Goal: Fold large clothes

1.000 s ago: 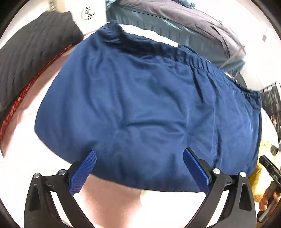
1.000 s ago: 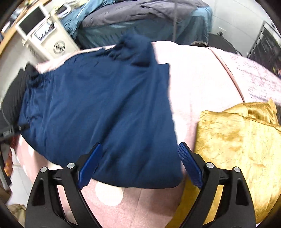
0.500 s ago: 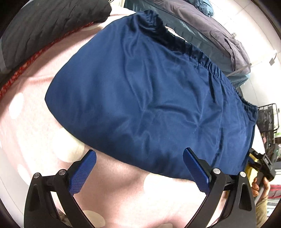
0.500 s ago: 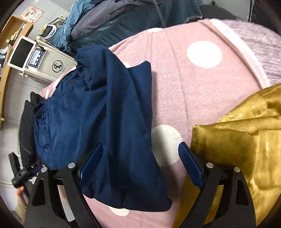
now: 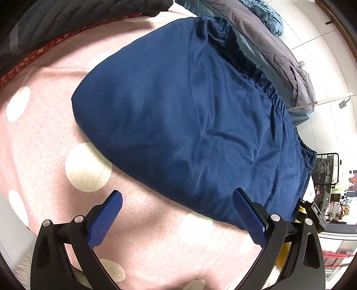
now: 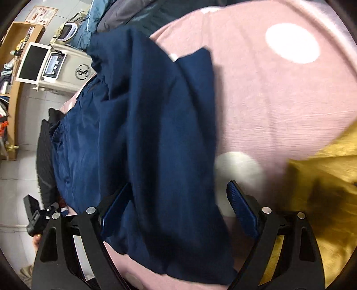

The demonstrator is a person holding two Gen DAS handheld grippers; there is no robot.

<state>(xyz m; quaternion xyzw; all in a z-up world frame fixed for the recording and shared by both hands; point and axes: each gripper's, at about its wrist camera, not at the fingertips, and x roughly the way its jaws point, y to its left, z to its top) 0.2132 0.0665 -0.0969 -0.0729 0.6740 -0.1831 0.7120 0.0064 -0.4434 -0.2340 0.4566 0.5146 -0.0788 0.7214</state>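
Currently listed: navy trousers point(image 5: 200, 125), part-folded flat on the pink dotted blanket point(image 5: 55, 125), gold cloth point(image 6: 323, 200) beside them; left tongs point(image 5: 177, 216) and right tongs point(image 6: 178, 209) spread wide, empty, seemingly poised near the trousers' edge for another fold.

A pink spread with white dots point(image 5: 55, 125) covers the bed. A crumpled gold cloth point(image 6: 323, 200) lies at one side, a black quilted garment point(image 5: 55, 20) at the other. Beyond stands a cream machine point(image 6: 64, 75) with a small screen.
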